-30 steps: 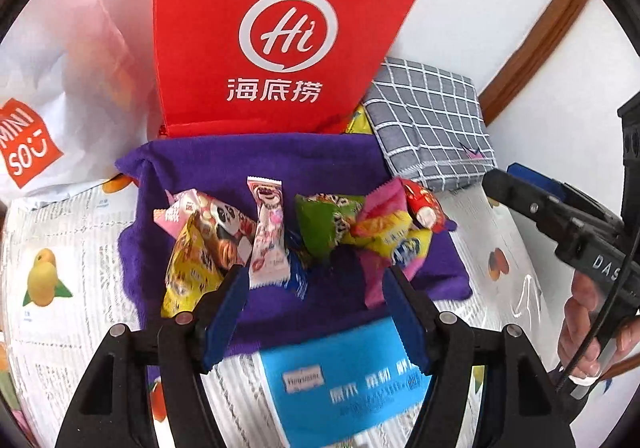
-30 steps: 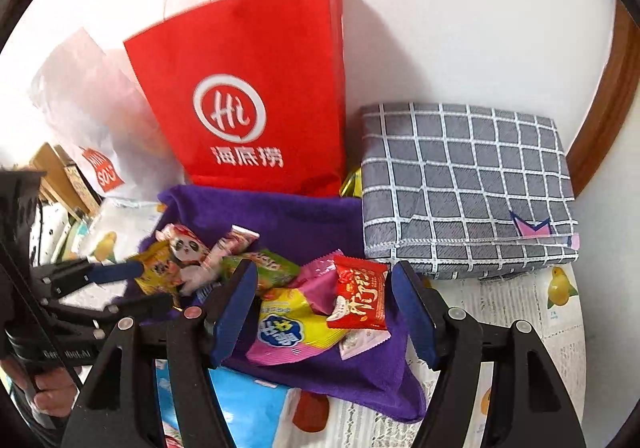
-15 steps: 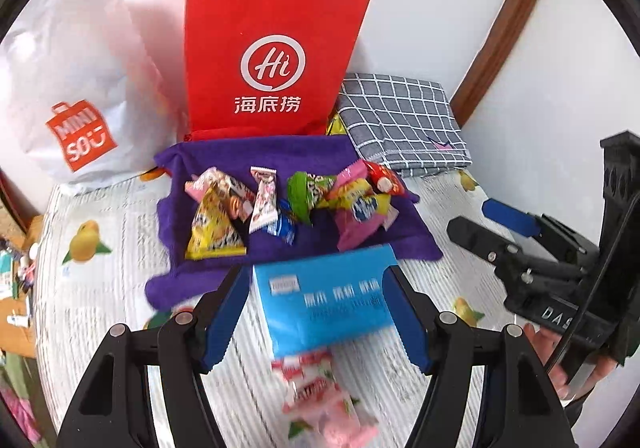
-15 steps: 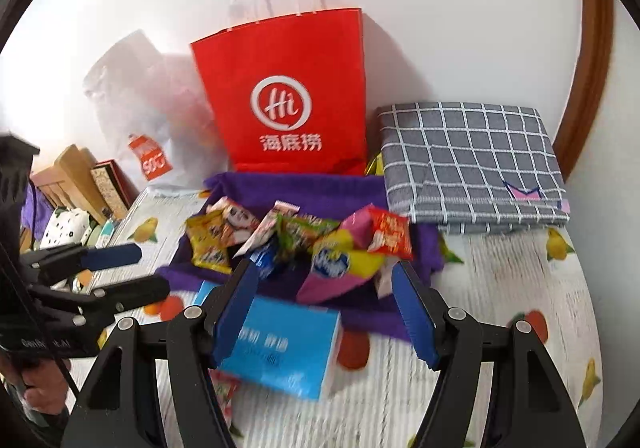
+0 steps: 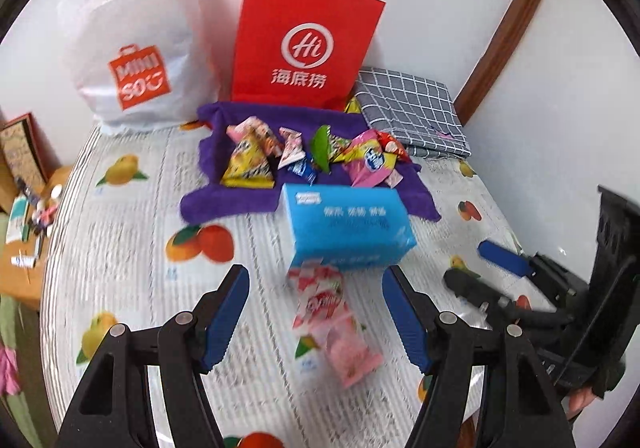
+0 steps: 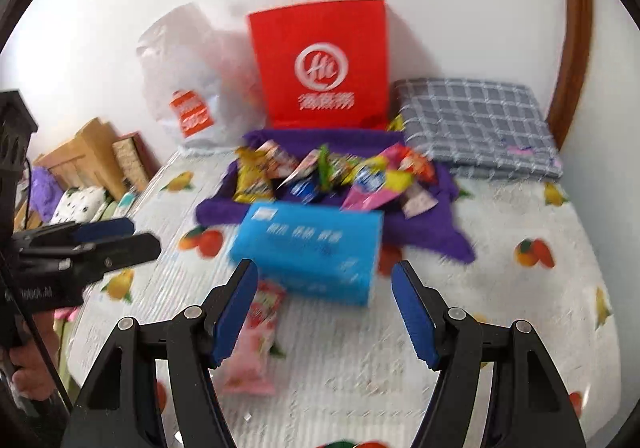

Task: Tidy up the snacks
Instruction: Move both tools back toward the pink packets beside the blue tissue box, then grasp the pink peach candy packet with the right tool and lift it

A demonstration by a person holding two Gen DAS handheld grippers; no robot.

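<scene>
A fruit-printed table cover (image 5: 120, 248) is seen spread wide, with a red paper bag (image 5: 304, 48) standing at the wall and a purple cloth (image 5: 228, 204) laid just before it. On the cloth a heap of snack packets (image 5: 312, 156) is gathered, and a blue box (image 5: 344, 224) is set at the cloth's near edge. One pink snack packet (image 5: 332, 320) lies apart on the cover, just nearer than the box, its long axis running roughly toward the left gripper (image 5: 316, 316). It is framed between that gripper's spread, empty fingers, while the right gripper (image 6: 326, 312), likewise parted and empty, is aimed at the box, the packet lying by its left finger. The left hand is judged nearer.
</scene>
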